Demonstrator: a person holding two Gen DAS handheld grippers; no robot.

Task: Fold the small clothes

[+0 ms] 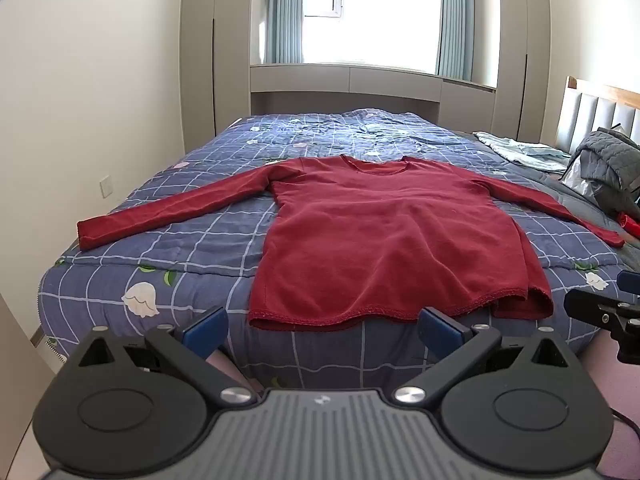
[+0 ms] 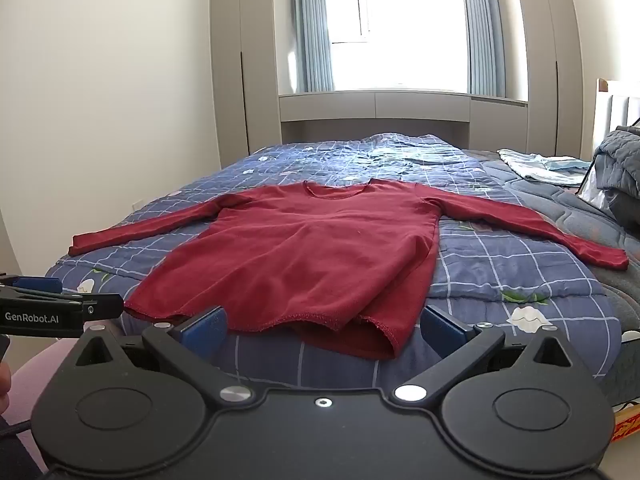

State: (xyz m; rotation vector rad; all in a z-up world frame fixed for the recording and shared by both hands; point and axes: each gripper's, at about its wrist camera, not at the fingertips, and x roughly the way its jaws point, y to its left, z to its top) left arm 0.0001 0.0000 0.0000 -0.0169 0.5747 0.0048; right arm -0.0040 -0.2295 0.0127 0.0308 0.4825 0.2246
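Observation:
A dark red long-sleeved shirt (image 1: 380, 232) (image 2: 304, 256) lies flat on the bed, front up, both sleeves spread out sideways, its hem hanging slightly over the near edge. My left gripper (image 1: 322, 328) stands open just short of the hem's left part, nothing between its blue pads. My right gripper (image 2: 324, 326) is open too, in front of the hem's right corner, apart from the cloth. The right gripper shows at the right edge of the left wrist view, and the left gripper at the left edge of the right wrist view.
The bed carries a blue checked quilt (image 1: 208, 240) (image 2: 500, 264). A grey padded jacket (image 1: 612, 160) and light blue cloth (image 1: 524, 150) lie at the right near the headboard (image 1: 600, 108). Walls and cupboards flank the window (image 1: 352, 12).

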